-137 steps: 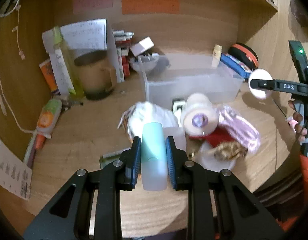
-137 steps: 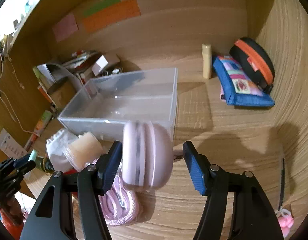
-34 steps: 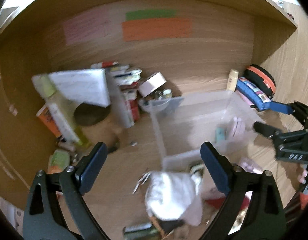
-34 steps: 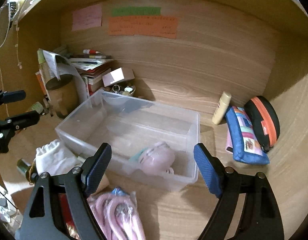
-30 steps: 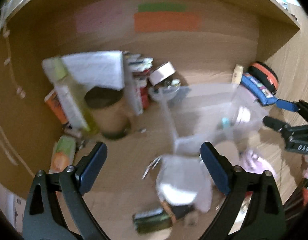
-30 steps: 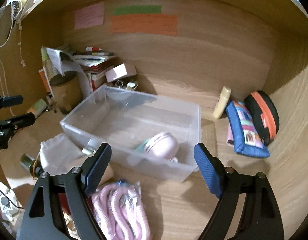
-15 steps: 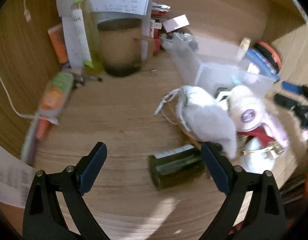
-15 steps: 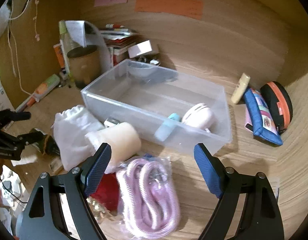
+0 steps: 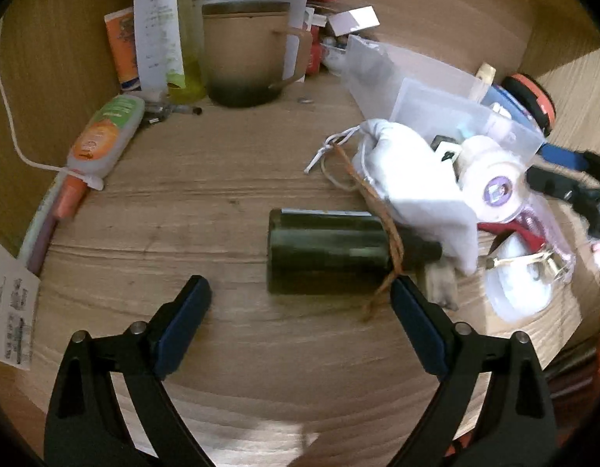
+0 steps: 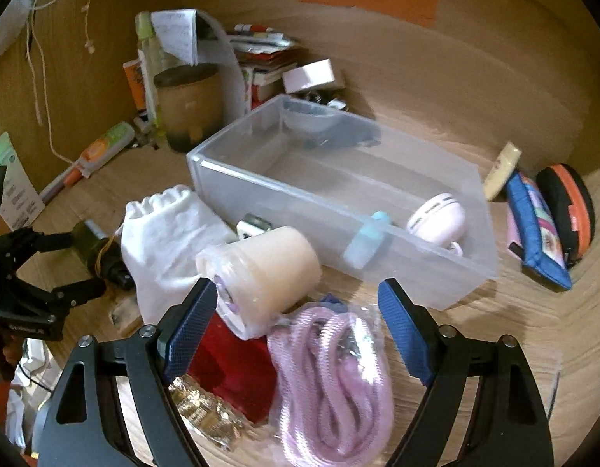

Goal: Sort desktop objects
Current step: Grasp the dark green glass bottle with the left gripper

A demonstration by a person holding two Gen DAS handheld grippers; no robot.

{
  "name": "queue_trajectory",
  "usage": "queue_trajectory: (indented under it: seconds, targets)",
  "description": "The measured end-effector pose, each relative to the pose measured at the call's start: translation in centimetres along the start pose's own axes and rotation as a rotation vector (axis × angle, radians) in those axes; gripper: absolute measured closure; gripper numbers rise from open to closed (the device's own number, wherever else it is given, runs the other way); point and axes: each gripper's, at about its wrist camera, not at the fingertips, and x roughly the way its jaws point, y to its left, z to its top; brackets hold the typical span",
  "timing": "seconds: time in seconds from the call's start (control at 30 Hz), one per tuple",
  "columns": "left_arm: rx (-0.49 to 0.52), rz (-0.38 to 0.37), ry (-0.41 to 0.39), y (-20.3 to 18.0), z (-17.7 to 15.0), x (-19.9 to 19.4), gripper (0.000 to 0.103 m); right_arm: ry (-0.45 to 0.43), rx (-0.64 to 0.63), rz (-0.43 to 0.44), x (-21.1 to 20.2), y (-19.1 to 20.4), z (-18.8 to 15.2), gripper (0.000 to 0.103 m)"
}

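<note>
Wood-grain desk (image 9: 175,210) fills both views, backed by a wooden wall with orange and green notes. On it, the left gripper (image 9: 300,295) hangs low with its jaws spread wide and empty, just short of a dark green bottle (image 9: 331,257) lying on its side, cap end to the right under the edge of a white drawstring pouch (image 9: 412,179). The right gripper (image 10: 296,307) also has its jaws wide apart and holds nothing, poised over a bagged pink cord (image 10: 334,381) and a cream roll (image 10: 265,272) lying on its side. Farther back sits a clear plastic bin (image 10: 284,190) holding a pink round case (image 10: 439,222) and a pale blue tube (image 10: 366,245). A brown mug (image 9: 245,54) stands at the far left.
</note>
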Motion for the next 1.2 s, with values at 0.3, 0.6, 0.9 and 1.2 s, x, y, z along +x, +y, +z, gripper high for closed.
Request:
queue_trajectory:
  seconds: [0.3,0.6,0.9,1.2]
  targets:
    - [-0.027,-0.026,-0.044,1.6,2.1,-0.7,0.008,0.085,-0.053,0.034,3.3,0.7,0.7,0.020]
    - [0.046,-0.042,-0.006,0.9,3.6,1.6,0.008,0.126,-0.054,0.110,5.0,0.7,1.1,0.020]
    - [0.046,-0.083,0.009,0.5,4.1,2.5,0.042,0.095,-0.031,0.180,5.2,0.7,1.1,0.025]
    - [-0.019,-0.011,-0.067,2.3,3.3,-0.3,0.044,0.081,0.011,0.208,4.4,0.0,0.4,0.034]
